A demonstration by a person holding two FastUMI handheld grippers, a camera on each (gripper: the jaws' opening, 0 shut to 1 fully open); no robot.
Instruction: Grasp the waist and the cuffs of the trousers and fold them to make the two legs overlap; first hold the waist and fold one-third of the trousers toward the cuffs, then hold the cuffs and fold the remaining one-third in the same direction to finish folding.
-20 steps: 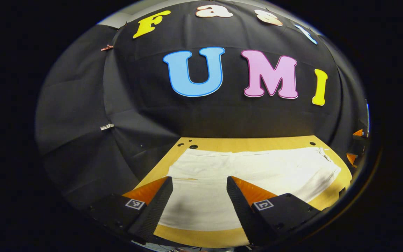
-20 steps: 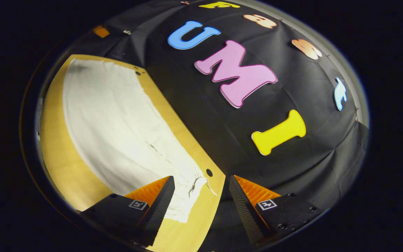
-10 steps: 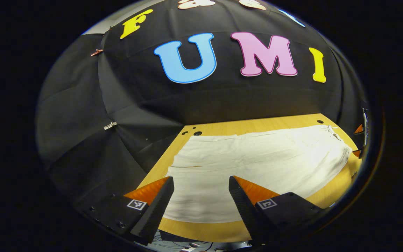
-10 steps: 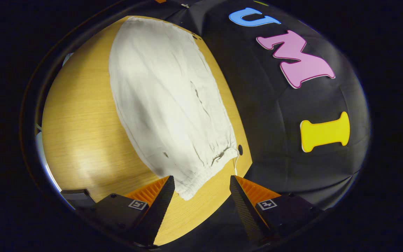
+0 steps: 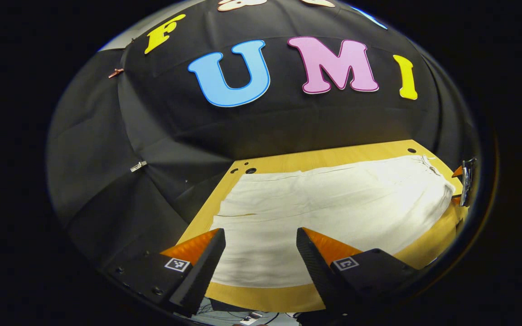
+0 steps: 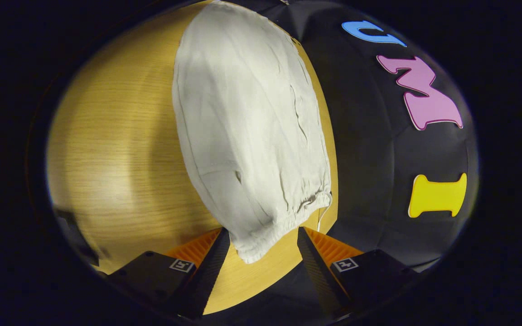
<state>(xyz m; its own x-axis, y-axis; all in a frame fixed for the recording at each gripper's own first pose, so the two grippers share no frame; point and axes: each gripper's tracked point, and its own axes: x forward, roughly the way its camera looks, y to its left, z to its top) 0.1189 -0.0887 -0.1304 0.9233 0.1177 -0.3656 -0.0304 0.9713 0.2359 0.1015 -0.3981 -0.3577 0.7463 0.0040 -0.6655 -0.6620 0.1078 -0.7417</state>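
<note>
Both grippers gape over flat trousers (image 5: 333,208); seemingly untouched.

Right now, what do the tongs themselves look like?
Both the left tongs and the right tongs have two wedge-shaped fingers with finely ribbed inner faces. Each finger sits on a dark block with screws and a small square black-and-white marker.

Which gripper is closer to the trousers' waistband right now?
Right. The right gripper hangs open at the gathered waistband; the left gripper hangs open by the cuffs, at the trousers' other end.
</note>
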